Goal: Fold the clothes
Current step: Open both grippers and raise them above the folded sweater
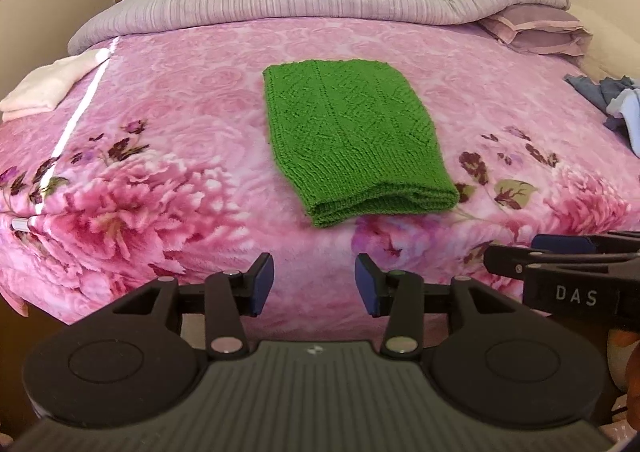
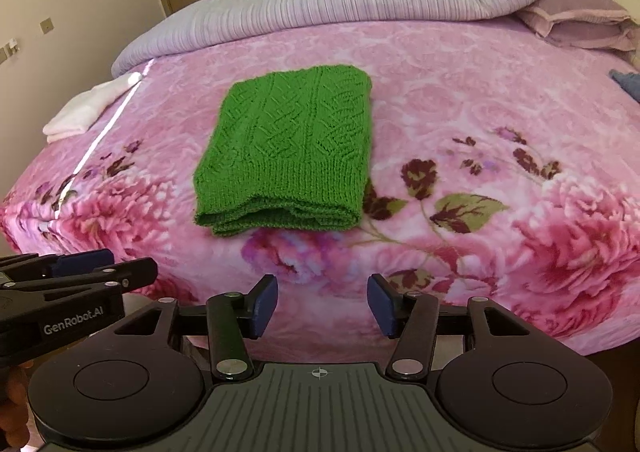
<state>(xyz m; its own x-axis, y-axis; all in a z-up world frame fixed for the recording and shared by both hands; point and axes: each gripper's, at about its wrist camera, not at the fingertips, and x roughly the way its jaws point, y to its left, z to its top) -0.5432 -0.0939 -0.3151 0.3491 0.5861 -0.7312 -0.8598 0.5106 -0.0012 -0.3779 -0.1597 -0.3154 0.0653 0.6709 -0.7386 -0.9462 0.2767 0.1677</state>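
Note:
A green knitted garment [image 1: 352, 140] lies folded into a neat rectangle in the middle of the bed's pink floral blanket [image 1: 180, 112]; it also shows in the right wrist view [image 2: 292, 156]. My left gripper [image 1: 315, 284] is open and empty, held back at the near edge of the bed, short of the garment. My right gripper [image 2: 322, 306] is open and empty too, beside the left one at the near edge. The right gripper shows from the side in the left wrist view [image 1: 516, 256], and the left gripper shows in the right wrist view [image 2: 120, 264].
A folded white cloth [image 1: 52, 84] lies at the bed's left edge. A heap of blue-grey clothes [image 1: 612, 100] lies at the right edge. A grey-lilac quilt [image 1: 320, 0] and a pillow [image 1: 536, 28] lie along the far side. A door and wardrobe stand behind.

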